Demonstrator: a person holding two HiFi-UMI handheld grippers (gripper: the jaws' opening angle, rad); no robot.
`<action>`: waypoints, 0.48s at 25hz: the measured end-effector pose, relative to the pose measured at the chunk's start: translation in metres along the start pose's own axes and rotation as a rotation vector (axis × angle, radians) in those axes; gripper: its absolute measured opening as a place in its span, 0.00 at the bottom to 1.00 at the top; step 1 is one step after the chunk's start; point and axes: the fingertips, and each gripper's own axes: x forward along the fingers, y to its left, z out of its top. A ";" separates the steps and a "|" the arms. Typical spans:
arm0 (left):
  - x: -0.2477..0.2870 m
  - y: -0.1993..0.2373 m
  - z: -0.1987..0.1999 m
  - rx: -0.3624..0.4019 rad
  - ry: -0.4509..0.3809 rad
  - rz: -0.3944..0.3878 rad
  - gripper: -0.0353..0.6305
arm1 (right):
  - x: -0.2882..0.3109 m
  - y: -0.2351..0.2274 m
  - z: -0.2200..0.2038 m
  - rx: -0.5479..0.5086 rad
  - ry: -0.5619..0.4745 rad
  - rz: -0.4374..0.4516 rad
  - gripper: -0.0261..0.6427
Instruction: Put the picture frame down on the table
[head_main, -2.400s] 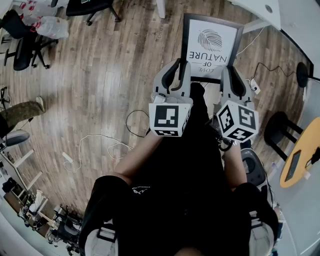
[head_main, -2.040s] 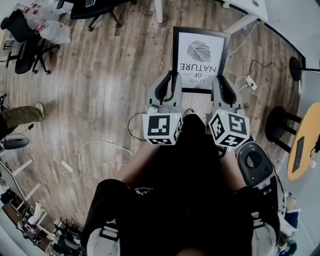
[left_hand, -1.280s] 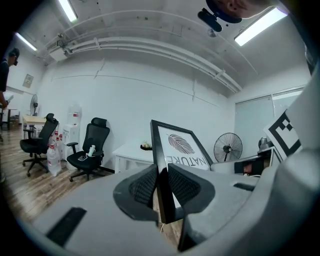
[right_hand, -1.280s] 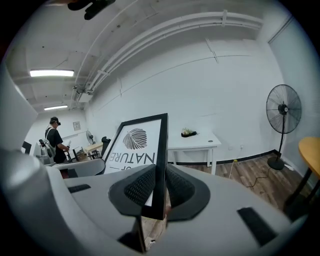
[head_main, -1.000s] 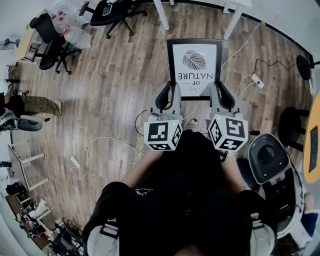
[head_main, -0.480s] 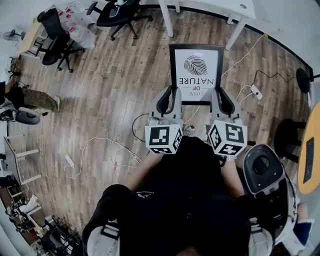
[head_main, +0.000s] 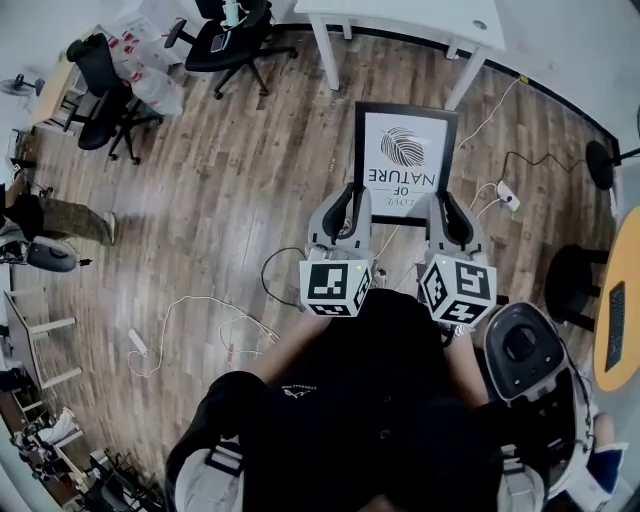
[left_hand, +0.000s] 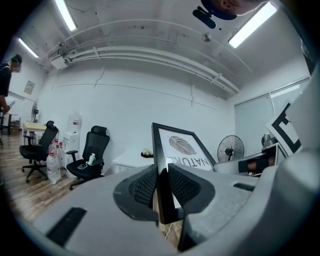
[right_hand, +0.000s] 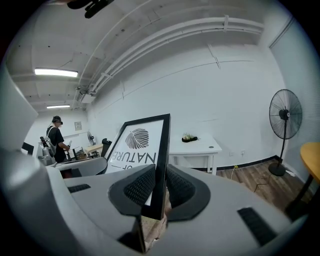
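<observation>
My jaws: left gripper (left_hand: 161, 190) and right gripper (right_hand: 158, 189) each pinch a picture frame (head_main: 405, 160) edge.
Risk: narrow hold; uneven hands could twist it loose short of the table (head_main: 400, 14) ahead.

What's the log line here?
left gripper: shut on black leaf-print picture frame | right gripper: shut on same frame | frame: over wooden floor | white table: ahead

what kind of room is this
Probably an office or lab workroom: black swivel chairs and a white table stand on a wood floor, and a standing fan is by the white wall.
</observation>
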 end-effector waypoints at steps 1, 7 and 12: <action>0.006 0.004 0.000 -0.003 0.003 -0.004 0.17 | 0.006 0.000 0.001 0.001 0.004 -0.005 0.14; 0.058 0.045 0.011 -0.039 0.028 -0.026 0.17 | 0.066 0.007 0.022 -0.009 0.039 -0.037 0.14; 0.094 0.079 0.021 -0.052 0.038 -0.020 0.16 | 0.110 0.017 0.036 -0.012 0.047 -0.042 0.14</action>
